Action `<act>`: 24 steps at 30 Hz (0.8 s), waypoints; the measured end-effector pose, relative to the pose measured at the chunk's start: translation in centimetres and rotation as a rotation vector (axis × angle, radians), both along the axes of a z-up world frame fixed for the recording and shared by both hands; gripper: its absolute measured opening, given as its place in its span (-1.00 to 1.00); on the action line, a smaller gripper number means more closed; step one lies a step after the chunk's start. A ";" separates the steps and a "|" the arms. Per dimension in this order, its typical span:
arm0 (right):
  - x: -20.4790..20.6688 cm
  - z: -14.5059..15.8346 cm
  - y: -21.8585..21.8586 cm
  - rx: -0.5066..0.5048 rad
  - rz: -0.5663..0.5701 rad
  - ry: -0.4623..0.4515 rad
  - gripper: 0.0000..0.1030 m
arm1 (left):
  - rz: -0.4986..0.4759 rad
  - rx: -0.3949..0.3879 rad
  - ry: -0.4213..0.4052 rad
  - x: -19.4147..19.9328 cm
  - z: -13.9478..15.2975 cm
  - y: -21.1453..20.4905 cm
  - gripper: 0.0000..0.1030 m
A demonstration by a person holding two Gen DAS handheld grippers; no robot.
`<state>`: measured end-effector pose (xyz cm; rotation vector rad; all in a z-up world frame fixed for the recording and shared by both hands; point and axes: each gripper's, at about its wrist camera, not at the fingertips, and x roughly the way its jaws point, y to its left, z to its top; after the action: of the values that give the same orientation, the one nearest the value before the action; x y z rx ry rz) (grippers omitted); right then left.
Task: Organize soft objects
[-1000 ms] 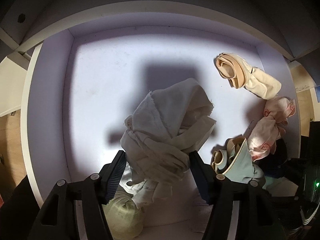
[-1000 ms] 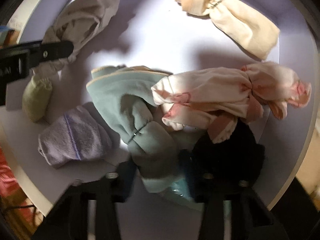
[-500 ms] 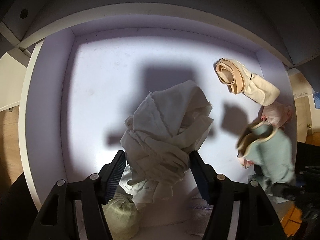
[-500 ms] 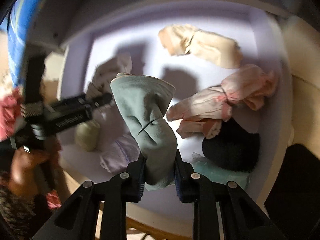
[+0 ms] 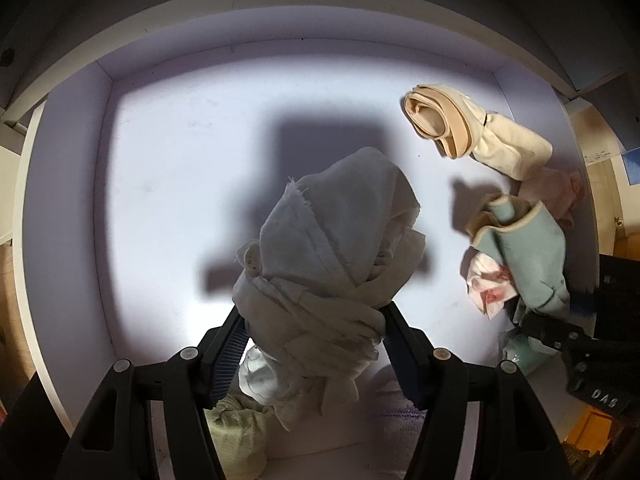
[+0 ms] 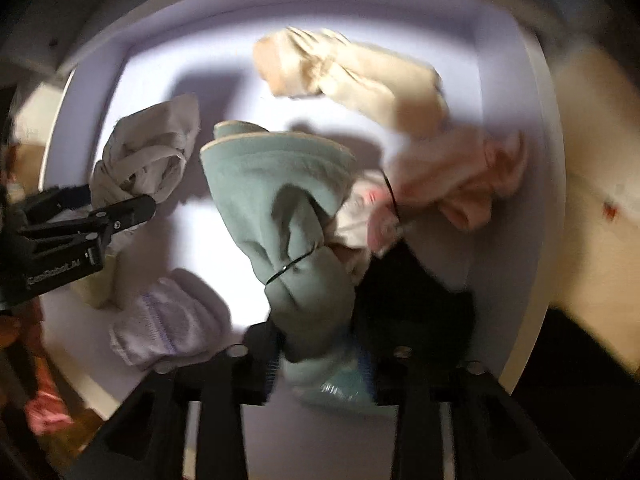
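The left tool (image 5: 312,344) is clamped on a grey bundle (image 5: 332,248), held above the drawer (image 5: 68,208) floor. The right tool (image 6: 320,356) grips a teal bundle (image 6: 288,208) (tied with a thin band) — right of the grey one, with the cream bundle (image 5: 480,136) beyond it and pink bundle (image 6: 452,184) further right.

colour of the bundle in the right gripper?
Pale teal-green bundle with a cream-edged opening, tied by a thin dark band; clearest in the right wrist view.
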<state>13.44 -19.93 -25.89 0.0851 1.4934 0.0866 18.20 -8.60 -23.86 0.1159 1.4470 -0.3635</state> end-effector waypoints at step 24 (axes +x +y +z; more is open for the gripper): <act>-1.8 2.7 -0.7 0.249 -0.174 0.047 -0.48 | 0.008 -0.045 -0.032 0.6 1.0 0.5 0.10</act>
<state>11.60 -20.66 -23.17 0.4194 1.5107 0.1309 18.76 -8.11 -22.91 0.0789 1.4060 -0.3858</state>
